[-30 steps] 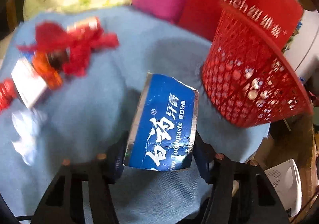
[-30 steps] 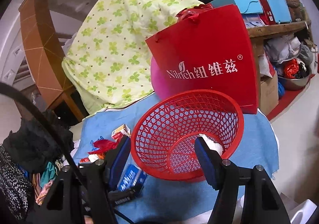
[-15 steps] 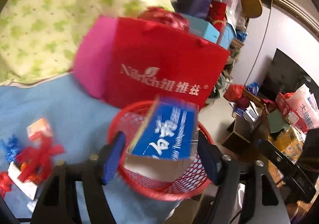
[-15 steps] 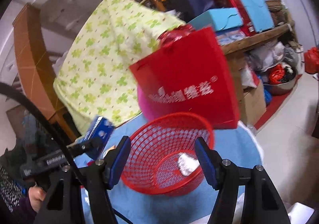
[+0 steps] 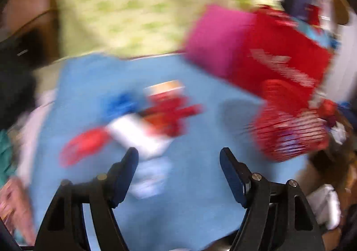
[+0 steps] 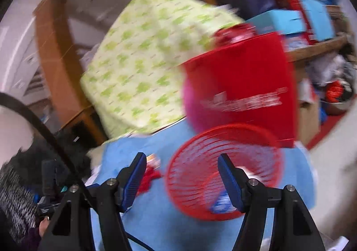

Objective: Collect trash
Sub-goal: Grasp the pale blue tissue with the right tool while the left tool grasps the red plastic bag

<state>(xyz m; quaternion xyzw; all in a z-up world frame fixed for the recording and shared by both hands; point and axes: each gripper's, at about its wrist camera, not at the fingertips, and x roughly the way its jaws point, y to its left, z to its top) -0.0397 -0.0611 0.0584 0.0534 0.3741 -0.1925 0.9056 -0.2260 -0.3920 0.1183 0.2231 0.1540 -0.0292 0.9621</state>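
— Is the left gripper (image 5: 179, 157) carrying anything?

— No. Its dark blue fingers (image 5: 125, 175) stand apart with nothing between them; the jaws have just been opening. Under them lies the light blue cloth (image 5: 196, 184), and it is all smeared with motion blur.

— Where is the trash?

— A loose heap of red, white and blue wrappers and scraps (image 5: 154, 117) lies on the cloth just ahead of the left gripper. The blue toothpaste box (image 6: 221, 203) lies inside the red plastic mesh basket (image 6: 223, 175), low against its wall, beside a white crumpled piece whose kind I cannot tell.

— And the right gripper (image 6: 181, 168)?

— Fingers apart too, empty. From its view the basket sits tipped on the cloth right in front, the right-hand finger overlapping its mouth.

— What is behind the basket?

— A red paper carrier bag with white lettering (image 6: 243, 85), a pink round thing (image 6: 191, 108) touching its left side, and a pale quilt with green leaf print (image 6: 145, 67) leaning against wooden furniture.
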